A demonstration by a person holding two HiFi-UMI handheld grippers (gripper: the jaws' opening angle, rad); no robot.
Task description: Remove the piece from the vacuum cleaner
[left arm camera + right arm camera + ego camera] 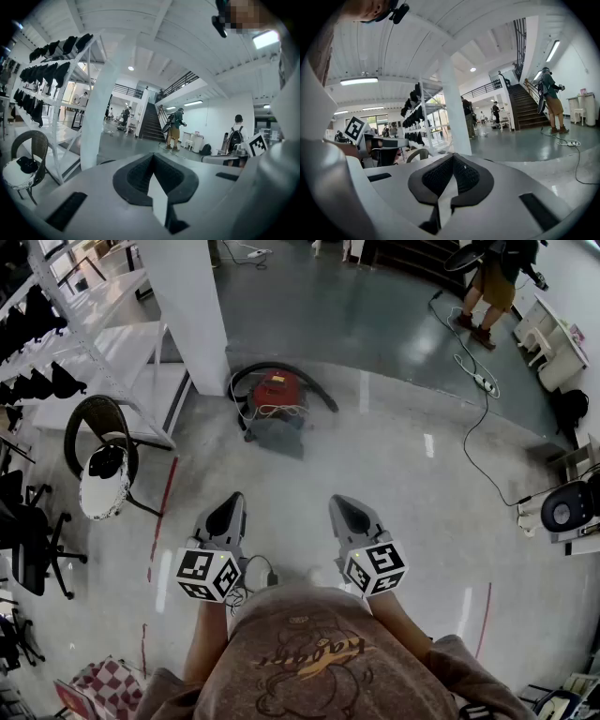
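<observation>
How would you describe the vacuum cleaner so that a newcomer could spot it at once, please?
Find the broad white pillar at the top of the head view; at its foot sits the vacuum cleaner. Its red body, with a black hose arching over it, sets it apart from the dark chair to its left.

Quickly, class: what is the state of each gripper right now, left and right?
Left grey gripper: jaws closed, holding nothing.
Right grey gripper: jaws closed, holding nothing.

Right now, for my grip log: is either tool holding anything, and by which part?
Nothing is held. The left tool and right tool are both shut and empty; the vacuum cleaner stands well ahead, apart from both.
</observation>
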